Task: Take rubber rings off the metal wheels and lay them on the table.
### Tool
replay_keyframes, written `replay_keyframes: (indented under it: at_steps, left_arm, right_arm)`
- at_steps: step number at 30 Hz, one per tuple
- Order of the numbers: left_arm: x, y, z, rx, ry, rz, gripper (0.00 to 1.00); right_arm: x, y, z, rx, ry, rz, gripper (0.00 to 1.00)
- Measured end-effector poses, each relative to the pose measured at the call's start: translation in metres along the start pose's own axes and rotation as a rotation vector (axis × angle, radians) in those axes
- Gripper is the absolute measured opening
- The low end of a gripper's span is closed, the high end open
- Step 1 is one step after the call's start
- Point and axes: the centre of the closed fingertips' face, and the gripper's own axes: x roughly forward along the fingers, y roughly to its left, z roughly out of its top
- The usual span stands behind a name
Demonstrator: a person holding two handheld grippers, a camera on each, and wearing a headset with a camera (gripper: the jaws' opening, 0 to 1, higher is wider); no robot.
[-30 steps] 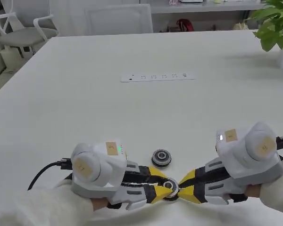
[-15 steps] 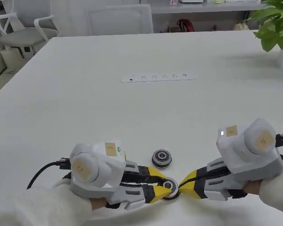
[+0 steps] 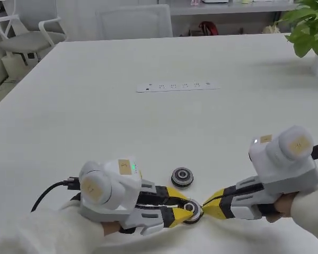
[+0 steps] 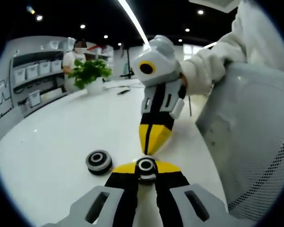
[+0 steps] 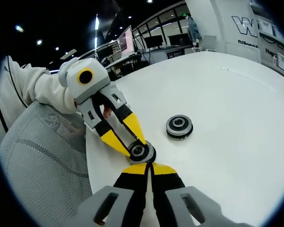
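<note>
A small metal wheel with a black rubber ring [image 3: 191, 208] is near the table's front edge, and my left gripper [image 3: 189, 210] is shut on it from the left. In the left gripper view the wheel [image 4: 146, 165] sits between the yellow jaw tips. My right gripper [image 3: 205, 206] comes in from the right with its jaws together, tips touching the wheel's rim [image 5: 141, 151]; whether they pinch the ring is hidden. My right gripper [image 5: 150, 167] stands tilted up at the back. A second ringed wheel [image 3: 182, 177] lies flat on the table just beyond, also seen as the second wheel [image 5: 179, 126].
A white power strip [image 3: 177, 85] lies mid-table. A potted plant [image 3: 307, 26] stands at the far right corner, and chairs [image 3: 26, 32] stand beyond the far edge. A black cable [image 3: 50, 191] trails left from the left gripper. A mesh chair back [image 4: 246, 142] is close to the front edge.
The right gripper's body has swung up and to the right while its tips stay at the wheel. The left gripper and both wheels have held still.
</note>
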Motion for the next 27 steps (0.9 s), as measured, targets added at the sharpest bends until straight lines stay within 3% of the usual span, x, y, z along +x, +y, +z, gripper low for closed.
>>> replay_keyframes:
  at_steps: [6,9,12,27]
  left_arm:
    - [0.0,-0.001,0.0,0.002,-0.001,0.0,0.14]
    - [0.0,-0.001,0.0,0.001,-0.001,0.001,0.14]
    - [0.0,-0.001,0.0,0.001,-0.002,0.001,0.14]
    - [-0.001,0.0,0.001,-0.004,-0.01,0.005,0.14]
  right_arm:
    - [0.001,0.001,-0.001,0.049,0.011,-0.004,0.0]
    - [0.0,0.0,0.002,0.13,-0.008,-0.004,0.0]
    - [-0.001,0.0,0.003,0.159,-0.02,-0.001,0.0]
    - [0.0,0.013,0.008,0.204,-0.042,0.011,0.0]
